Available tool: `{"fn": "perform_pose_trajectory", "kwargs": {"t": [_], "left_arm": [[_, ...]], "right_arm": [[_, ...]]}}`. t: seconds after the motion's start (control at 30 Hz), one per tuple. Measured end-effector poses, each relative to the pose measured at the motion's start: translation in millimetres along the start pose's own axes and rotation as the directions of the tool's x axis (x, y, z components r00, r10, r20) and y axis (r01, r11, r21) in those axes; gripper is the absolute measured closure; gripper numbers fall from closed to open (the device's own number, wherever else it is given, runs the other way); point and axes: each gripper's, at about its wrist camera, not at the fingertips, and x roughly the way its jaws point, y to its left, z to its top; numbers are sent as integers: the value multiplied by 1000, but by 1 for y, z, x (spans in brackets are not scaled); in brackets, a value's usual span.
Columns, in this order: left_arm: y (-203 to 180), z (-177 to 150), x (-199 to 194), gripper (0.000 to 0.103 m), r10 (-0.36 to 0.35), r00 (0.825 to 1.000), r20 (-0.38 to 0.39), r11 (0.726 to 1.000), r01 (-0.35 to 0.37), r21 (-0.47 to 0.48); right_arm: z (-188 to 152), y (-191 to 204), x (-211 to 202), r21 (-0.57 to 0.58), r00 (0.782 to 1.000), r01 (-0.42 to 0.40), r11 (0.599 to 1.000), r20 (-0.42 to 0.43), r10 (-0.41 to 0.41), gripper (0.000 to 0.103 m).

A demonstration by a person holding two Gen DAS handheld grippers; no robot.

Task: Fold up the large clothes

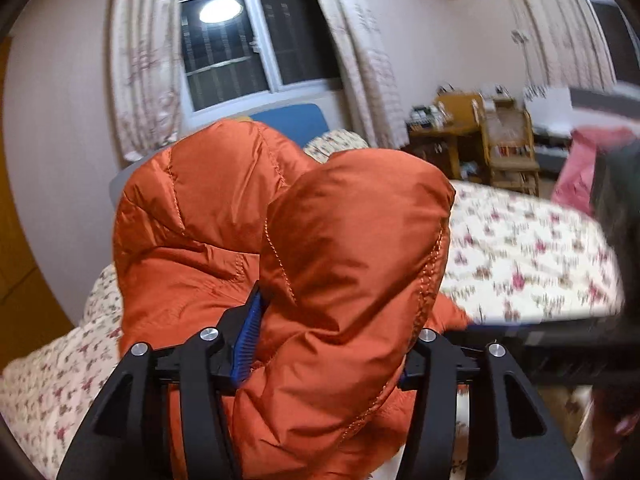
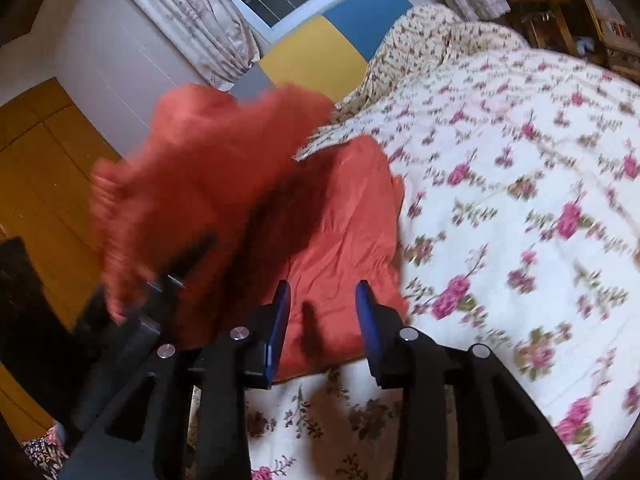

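Note:
An orange puffer jacket (image 1: 248,216) bulges up in a thick fold right in front of the left wrist camera. My left gripper (image 1: 332,344) has its jaws apart, and the puffy fabric fills the gap and hides the right pad. The blue left pad (image 1: 245,344) shows beside the cloth. In the right wrist view part of the jacket (image 2: 340,216) lies flat on the bed, while a blurred raised part (image 2: 192,168) hangs over the left gripper (image 2: 180,268). My right gripper (image 2: 322,320) stands open just above the flat part, with nothing between its pads.
The floral quilt (image 2: 520,200) covers the bed to the right. A blue and yellow headboard (image 2: 320,56) and a curtained window (image 1: 240,40) lie beyond it. A wooden shelf unit (image 1: 504,144) stands far right and wooden wardrobe doors (image 2: 36,168) stand left. A person's dark sleeve (image 1: 620,216) edges in.

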Motion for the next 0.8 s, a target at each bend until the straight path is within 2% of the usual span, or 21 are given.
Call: {"fn": "perform_pose_trajectory", "kwargs": {"t": [0.13, 0.2, 0.27, 0.33, 0.37, 0.47, 0.5, 0.53, 0.67, 0.73, 0.8], "left_arm": [[-16, -14, 10, 50, -12, 1000, -10, 996, 12, 84], [-24, -20, 10, 46, -22, 1000, -12, 993, 23, 113], [-28, -23, 10, 34, -57, 998, -15, 991, 59, 124], [-32, -24, 9, 31, -72, 997, -15, 988, 74, 137], [-33, -24, 9, 31, -75, 997, -16, 987, 76, 144], [-32, -25, 10, 31, -86, 996, -18, 986, 87, 142], [-31, -24, 11, 31, -90, 996, -21, 986, 92, 139], [-29, -24, 10, 31, -99, 995, -22, 985, 101, 137], [-23, -26, -4, 29, -154, 988, -17, 975, 154, 158], [-14, -29, -21, 29, -192, 981, -5, 973, 191, 129], [0, -33, -35, 29, -197, 980, 12, 978, 195, 66]], "right_arm": [[12, -9, -14, 61, 999, -34, 998, 39, 31, 70], [18, -10, -22, 85, 995, -88, 992, 52, 84, 69], [26, -7, -25, 97, 990, -132, 986, 54, 128, 69], [34, -2, -23, 100, 986, -166, 981, 43, 162, 65], [37, 1, -18, 93, 987, -163, 982, 10, 163, 65], [40, 10, 3, 50, 990, -96, 994, -100, 101, 68], [40, 13, 8, 16, 992, -59, 998, -114, 61, 86], [41, 13, 11, -14, 993, -19, 1000, -119, 17, 95], [28, -2, 24, -49, 983, 103, 993, -148, -109, 97], [17, -15, 32, -36, 978, 129, 991, -159, -133, 98], [7, -26, 33, -3, 981, 126, 992, -147, -125, 99]]}}
